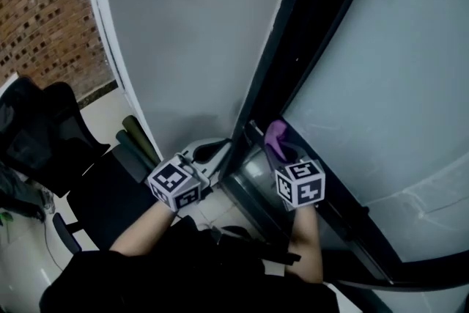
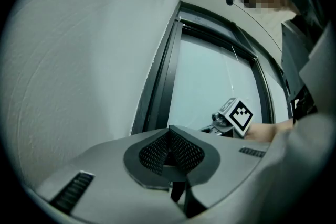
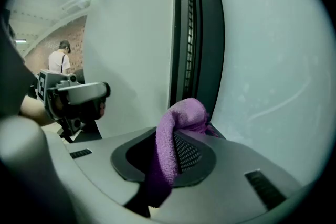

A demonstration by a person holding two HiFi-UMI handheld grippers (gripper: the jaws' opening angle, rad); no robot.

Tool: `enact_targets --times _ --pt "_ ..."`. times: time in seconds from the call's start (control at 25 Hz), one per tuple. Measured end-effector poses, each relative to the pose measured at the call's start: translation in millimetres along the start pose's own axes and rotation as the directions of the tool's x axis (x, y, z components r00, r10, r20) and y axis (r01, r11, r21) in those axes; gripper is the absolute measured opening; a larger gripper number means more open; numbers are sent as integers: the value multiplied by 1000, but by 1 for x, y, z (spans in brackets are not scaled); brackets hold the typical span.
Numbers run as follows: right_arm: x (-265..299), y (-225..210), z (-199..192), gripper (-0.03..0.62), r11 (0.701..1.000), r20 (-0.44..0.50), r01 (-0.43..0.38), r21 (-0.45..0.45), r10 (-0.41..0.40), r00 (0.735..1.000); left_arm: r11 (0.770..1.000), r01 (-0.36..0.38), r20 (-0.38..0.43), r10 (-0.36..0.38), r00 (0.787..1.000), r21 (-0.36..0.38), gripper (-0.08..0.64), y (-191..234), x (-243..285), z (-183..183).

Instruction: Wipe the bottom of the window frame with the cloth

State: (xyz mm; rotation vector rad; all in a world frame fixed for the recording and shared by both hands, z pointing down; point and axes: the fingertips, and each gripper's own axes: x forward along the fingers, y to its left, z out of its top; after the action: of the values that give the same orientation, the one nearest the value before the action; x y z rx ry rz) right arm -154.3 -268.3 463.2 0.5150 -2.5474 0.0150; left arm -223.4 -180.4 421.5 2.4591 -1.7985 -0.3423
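Dark window frame (image 1: 293,48) beside purple cloth (image 3: 167,144) pinched in right gripper (image 3: 178,131); left gripper (image 2: 169,152) closed, empty

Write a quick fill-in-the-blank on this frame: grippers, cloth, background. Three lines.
1. The cloth clamped in the right gripper is ____ in colour.
2. The left gripper is shut and holds ____.
3. In the head view, the wall at the top left is built of ____.

Missing words: purple; nothing; brick.
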Motion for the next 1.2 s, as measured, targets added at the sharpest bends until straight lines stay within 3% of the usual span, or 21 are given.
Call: enact_targets --times 0.12,0.24,0.44,0.6,0.76,0.88,1.08,1.2 --pt "-22 12 3 69 997 140 -51 57 42 989 1000 -2 1 2 1000 -17 -8 -2 1 -2" --pt "-45 19 -3 67 990 276 -103 92 74 958 1000 -12 -6 12 1000 -23 -8 -3 -1 -4" --pt "-69 49 -8 64 988 412 -156 -11 147 899 999 -18 -10 17 1000 -45 -8 -2 -8 -13" --pt "-73 64 -4 64 985 425 -165 -43 167 890 996 45 61 -41 997 -70 -8 -14 -10 -4" --pt "-72 62 -1 64 989 428 -142 -41 146 892 998 33 24 -32 999 -57 -8 -10 -10 -9" --pt "-73 59 -7 64 991 429 -131 -33 133 894 998 60 46 -58 997 -36 -8 -14 -8 -2" --pt "-83 47 -3 63 967 516 -227 112 139 845 998 55 29 -55 998 -4 -8 -14 -6 -3" --pt "-80 45 -5 64 983 482 -170 64 119 868 999 44 5 -44 999 0 -8 -11 -7 -9"
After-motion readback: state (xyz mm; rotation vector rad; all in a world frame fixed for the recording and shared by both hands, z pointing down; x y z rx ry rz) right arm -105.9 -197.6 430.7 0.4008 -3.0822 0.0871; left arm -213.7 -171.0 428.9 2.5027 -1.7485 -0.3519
